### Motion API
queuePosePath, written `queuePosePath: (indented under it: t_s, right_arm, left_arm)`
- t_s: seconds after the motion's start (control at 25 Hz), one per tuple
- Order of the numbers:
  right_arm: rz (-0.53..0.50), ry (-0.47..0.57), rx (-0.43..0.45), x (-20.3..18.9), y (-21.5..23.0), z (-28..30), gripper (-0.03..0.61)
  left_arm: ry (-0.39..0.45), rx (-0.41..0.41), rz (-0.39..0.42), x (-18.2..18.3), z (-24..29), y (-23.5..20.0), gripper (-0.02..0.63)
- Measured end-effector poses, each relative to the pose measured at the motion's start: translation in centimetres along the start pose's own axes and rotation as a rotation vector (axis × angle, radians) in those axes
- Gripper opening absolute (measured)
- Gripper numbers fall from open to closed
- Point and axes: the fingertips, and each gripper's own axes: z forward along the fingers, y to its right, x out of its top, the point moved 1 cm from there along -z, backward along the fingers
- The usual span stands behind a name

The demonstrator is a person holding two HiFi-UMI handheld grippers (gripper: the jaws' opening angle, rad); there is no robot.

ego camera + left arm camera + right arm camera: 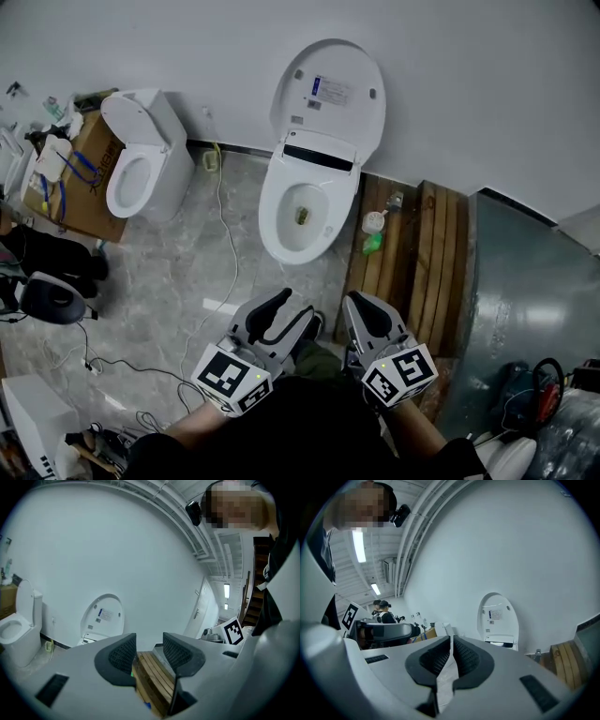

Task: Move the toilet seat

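Toilet (pixel 302 211): a white bowl is set on the floor (pixel 178 272) against the wall (pixel 469 84), at the middle of the head view.
Toilet seat (pixel 327 92): a solid oval flap is stood upright against the wall above the bowl, with its underside and a printed label turned to the room. Whether a separate ring is laid on the bowl rim cannot be told.
Left gripper (pixel 289 317): it is held low in front of the bowl, well apart from the toilet. Its jaws are parted by a narrow gap and nothing is held between them; only wooden planks (pixel 412 253) are seen through the gap in the left gripper view.
Right gripper (pixel 364 307): it is held just beside the left gripper, also short of the bowl. Its jaws are pressed together and nothing is gripped.
Planks: these are laid on the floor to the right of the toilet, with a green bottle (pixel 373 231) placed at their edge beside the bowl.
Second toilet (pixel 141 169): it is stood further left along the wall, its lid raised, with a cardboard box (pixel 80 178) beside it.
Cable (pixel 225 253): it is trailed across the floor between the two toilets.
Grey metal panel (pixel 511 300): it is seen at the right of the planks.
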Motion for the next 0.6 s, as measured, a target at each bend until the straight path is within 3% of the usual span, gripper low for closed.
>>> queuePosePath:
  t_s: [0.32,0.6]
  right_arm:
    - [-0.020,-0.077,-0.024,-0.1,4.5,2.6,0.040]
    - [-0.018,-0.123,-0.057,-0.8,7.2,5.7,0.040]
  left_arm:
    - [-0.011,0.093,0.033,0.2,2.3,-3.1,0.187]
    - [-0.047,0.178,0.060,-0.4,2.9,-9.1,0.187]
